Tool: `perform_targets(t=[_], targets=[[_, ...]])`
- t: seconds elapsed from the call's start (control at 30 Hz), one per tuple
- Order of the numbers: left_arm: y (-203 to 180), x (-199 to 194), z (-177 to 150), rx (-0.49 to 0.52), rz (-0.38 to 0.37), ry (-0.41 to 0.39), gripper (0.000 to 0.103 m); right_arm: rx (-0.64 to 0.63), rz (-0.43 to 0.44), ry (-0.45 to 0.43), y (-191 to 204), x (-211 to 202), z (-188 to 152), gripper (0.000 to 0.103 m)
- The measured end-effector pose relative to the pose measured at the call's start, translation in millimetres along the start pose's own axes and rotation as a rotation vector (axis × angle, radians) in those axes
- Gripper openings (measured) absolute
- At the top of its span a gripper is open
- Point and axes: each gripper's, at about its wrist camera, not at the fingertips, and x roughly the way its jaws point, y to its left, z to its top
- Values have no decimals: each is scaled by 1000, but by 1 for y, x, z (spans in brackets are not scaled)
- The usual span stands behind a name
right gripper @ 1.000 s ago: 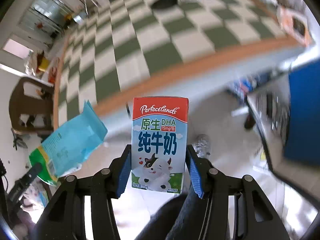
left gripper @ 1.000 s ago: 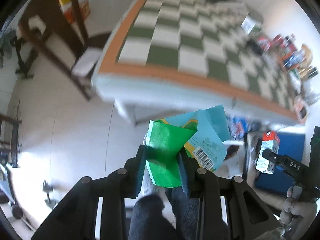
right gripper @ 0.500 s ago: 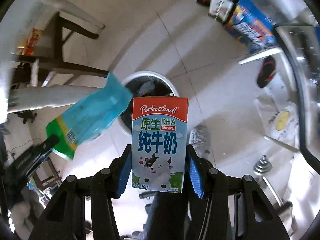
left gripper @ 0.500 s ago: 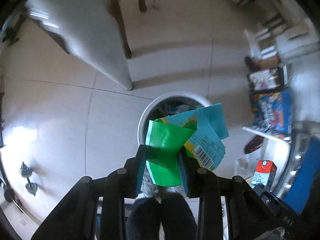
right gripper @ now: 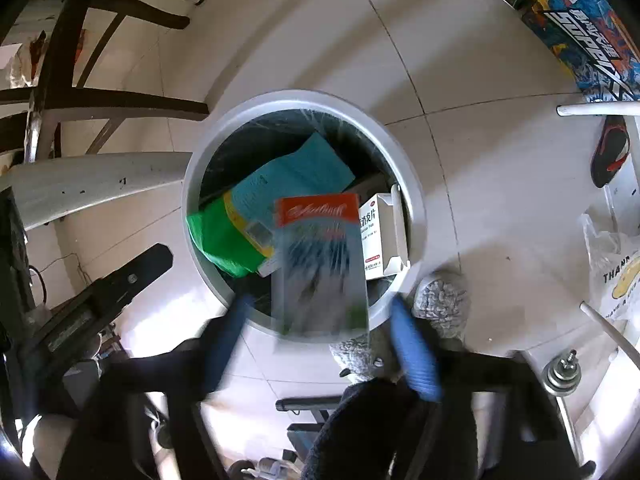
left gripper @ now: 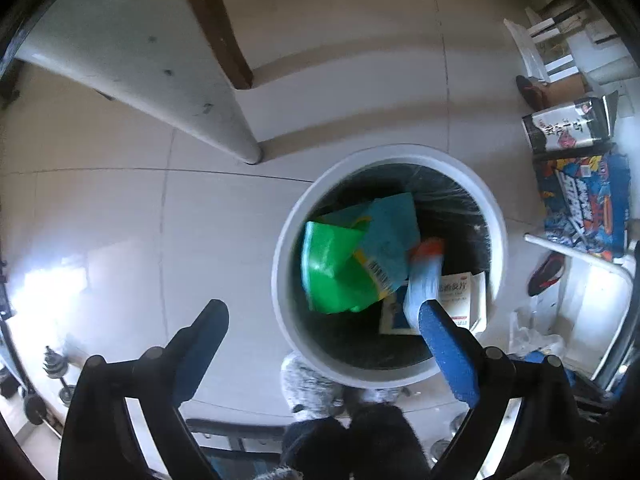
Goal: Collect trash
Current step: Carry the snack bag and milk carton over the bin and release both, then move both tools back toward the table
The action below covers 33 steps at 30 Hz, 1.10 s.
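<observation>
A round white trash bin [left gripper: 284, 240] with a dark liner stands on the floor below both grippers; it also shows in the right wrist view [right gripper: 416, 200]. My left gripper [left gripper: 320, 320] is open above its near rim. The green and blue snack bag [left gripper: 340, 264] is free of it and lies in the bin [right gripper: 280, 184]. My right gripper [right gripper: 320, 316] is open. The milk carton [right gripper: 320, 264], blurred, is falling between its fingers into the bin; it shows in the left wrist view [left gripper: 424, 272]. A white medicine box [right gripper: 380, 236] lies inside.
A white table leg [left gripper: 168, 80] and a dark wooden chair [right gripper: 80, 92] stand beside the bin. Printed boxes [left gripper: 580, 200] and a shoe [left gripper: 546, 272] lie to the right. A plastic bag [right gripper: 612, 272] and dumbbells [right gripper: 560, 372] are on the floor.
Both grippers have opened over the bin. The snack bag has dropped from the left gripper into the bin, and the milk carton has left the right gripper and is falling.
</observation>
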Motion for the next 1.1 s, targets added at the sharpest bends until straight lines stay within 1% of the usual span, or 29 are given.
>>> perform_targets(t=[0.07,0.1,0.13,0.17,0.27,0.37,0.5,0.73,0.87,1.1], targets=[[4,-8,-5,9,24,-16,97,-11,-38,-15,3,-4,-5,96],[5,-15,-8,16,40,-34,97,-18,-63,-24,3,-7,-8,100],[4,-18,-11,19,51,-52,97,-27,-87,-33,5,-10,-11,101],[4,-26,-15,27,69,-73,97,-40,-110,-43,5,-14,-12,101],[2,-44,-25,47,110,-98,97,-81,-187,-71,13,-23,-20,102],[0,-65,-36,53,116,-105,97,-107,-244,-98,20,-37,-28,102],[-4,-88,-47,53,111,-102,97,-110,-280,-121,21,-60,-39,102],[-15,-134,-65,50,104,-111,97,-125,-298,-158,27,-114,-59,102],[-21,-165,-77,46,84,-107,97,-133,-297,-186,33,-149,-71,102],[-30,-224,-102,41,69,-108,97,-143,-281,-215,52,-221,-105,102]])
